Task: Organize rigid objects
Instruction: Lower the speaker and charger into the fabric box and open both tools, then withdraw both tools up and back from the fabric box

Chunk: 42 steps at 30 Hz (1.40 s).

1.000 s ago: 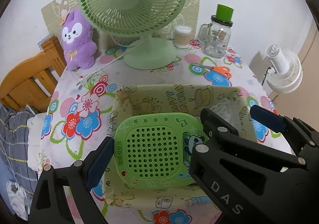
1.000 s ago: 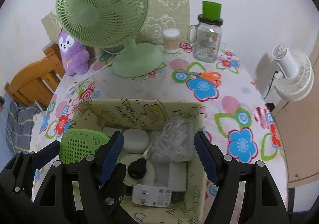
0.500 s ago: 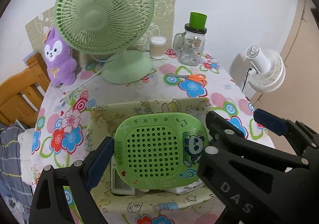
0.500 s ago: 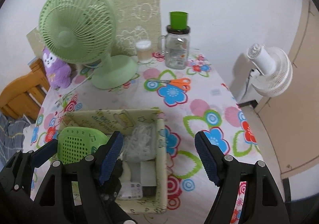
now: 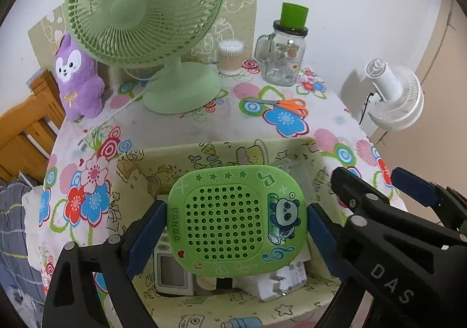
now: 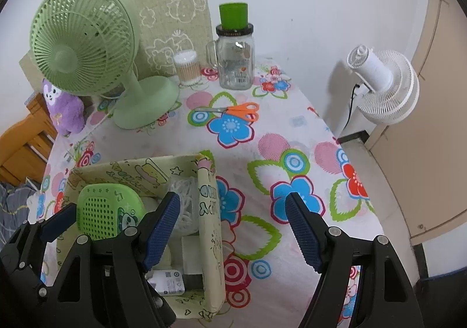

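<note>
A green perforated panda case [image 5: 236, 220] is held above a yellow printed fabric box [image 5: 227, 153], with my left gripper [image 5: 235, 226] shut on its two sides. The same case [image 6: 108, 214] and the left gripper's blue pad [image 6: 58, 220] show at the lower left of the right wrist view. Inside the box lie white chargers [image 5: 172, 272] and a bag of white cable [image 6: 184, 205]. My right gripper [image 6: 232, 220] stands open and holds nothing. Its fingers straddle the box's right wall [image 6: 208, 211] from above, without touching it.
On the flowered tablecloth behind the box are a green desk fan [image 5: 143, 7], a purple plush [image 5: 77, 77], a cotton swab tub [image 5: 230, 58], a glass jar mug with a green lid [image 5: 284, 62] and orange scissors [image 5: 287, 104]. A white fan [image 6: 382, 85] stands beyond the table's right edge. A wooden chair [image 5: 26, 129] is at the left.
The right gripper has moved right, from over the box's inside to across its right wall. The left gripper has drifted a little, still gripping the green case.
</note>
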Motion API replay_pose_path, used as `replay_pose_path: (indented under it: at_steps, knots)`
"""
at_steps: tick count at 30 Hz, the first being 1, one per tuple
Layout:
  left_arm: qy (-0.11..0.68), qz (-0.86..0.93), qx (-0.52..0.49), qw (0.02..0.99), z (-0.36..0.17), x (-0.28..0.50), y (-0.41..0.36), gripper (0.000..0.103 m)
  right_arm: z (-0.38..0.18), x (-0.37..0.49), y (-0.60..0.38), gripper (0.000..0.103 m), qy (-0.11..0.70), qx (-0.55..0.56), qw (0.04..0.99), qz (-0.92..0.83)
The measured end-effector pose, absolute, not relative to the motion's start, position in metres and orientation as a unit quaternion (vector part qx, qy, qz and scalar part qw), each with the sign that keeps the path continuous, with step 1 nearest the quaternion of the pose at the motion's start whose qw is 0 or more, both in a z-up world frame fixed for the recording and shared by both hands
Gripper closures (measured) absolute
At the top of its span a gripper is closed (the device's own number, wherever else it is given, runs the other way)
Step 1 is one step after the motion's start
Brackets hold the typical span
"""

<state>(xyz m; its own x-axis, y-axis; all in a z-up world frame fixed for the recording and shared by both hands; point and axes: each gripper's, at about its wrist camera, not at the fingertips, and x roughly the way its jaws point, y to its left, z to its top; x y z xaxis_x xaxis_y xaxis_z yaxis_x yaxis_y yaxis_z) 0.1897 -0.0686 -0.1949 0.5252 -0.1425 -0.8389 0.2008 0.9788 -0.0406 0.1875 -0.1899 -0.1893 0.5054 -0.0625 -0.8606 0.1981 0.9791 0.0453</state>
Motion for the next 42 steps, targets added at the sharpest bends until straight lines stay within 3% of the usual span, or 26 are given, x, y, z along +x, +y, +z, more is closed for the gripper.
replay_pose_path:
  at_steps: [22,42]
  knots:
    - [0.545,-0.068,0.03,0.835,-0.237,0.219,-0.058,0.007,-0.218,0.206,-0.186,0.026,0.523,0.066,0.846,-0.075]
    - [0.551,-0.069,0.032,0.831,-0.224,0.208,-0.051,0.0,-0.207,0.194,-0.181,0.026,0.514,0.067,0.852,-0.072]
